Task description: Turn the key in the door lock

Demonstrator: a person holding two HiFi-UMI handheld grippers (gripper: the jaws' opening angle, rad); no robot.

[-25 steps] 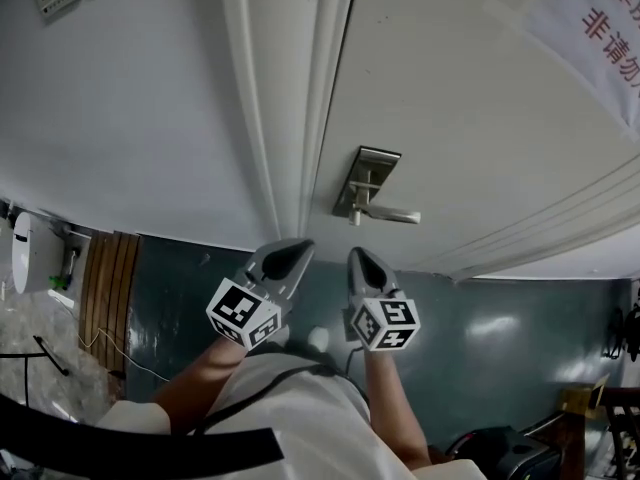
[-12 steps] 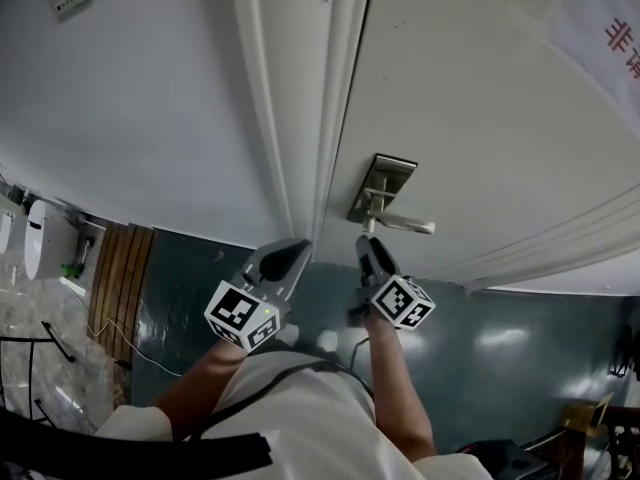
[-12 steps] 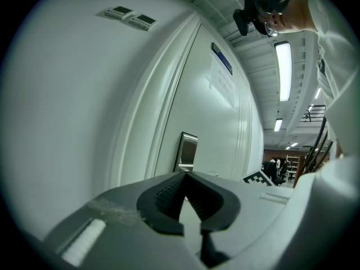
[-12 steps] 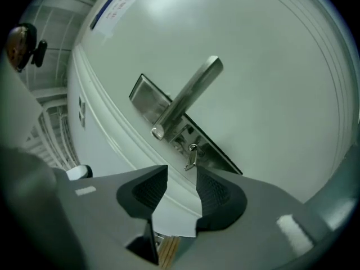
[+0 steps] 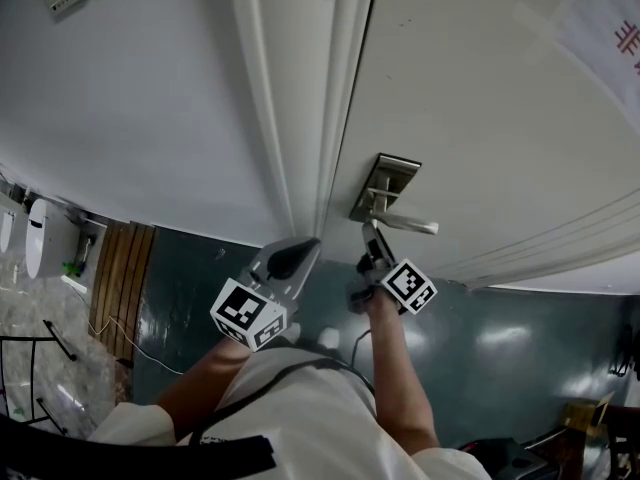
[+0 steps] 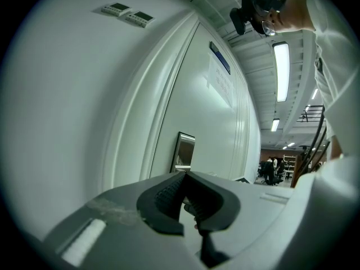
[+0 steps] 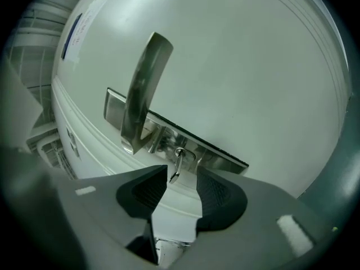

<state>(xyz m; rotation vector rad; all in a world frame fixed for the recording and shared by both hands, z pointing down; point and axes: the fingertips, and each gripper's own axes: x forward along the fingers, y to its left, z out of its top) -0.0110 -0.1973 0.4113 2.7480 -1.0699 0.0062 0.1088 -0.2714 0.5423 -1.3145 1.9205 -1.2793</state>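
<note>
Just ahead of the right gripper's point(image 7: 182, 173) fingertips, the key point(image 7: 175, 167) sticks out of the metal lock plate point(image 7: 222, 152), below the lever handle point(image 7: 143, 89) on the white door point(image 7: 242, 66). Those fingers have just been opening and now stand wide apart. The key sits at the mouth of the gap between them, nearer the left-hand finger as the right gripper view shows it, and neither pad presses on it. Seen from the head view, this gripper is tilted to one side, with its tips just under the plate. Beside it on the left, the left gripper point(image 6: 185, 174) has its fingers closed together on nothing. It points toward the door frame point(image 5: 300, 118), apart from the lock.
</note>
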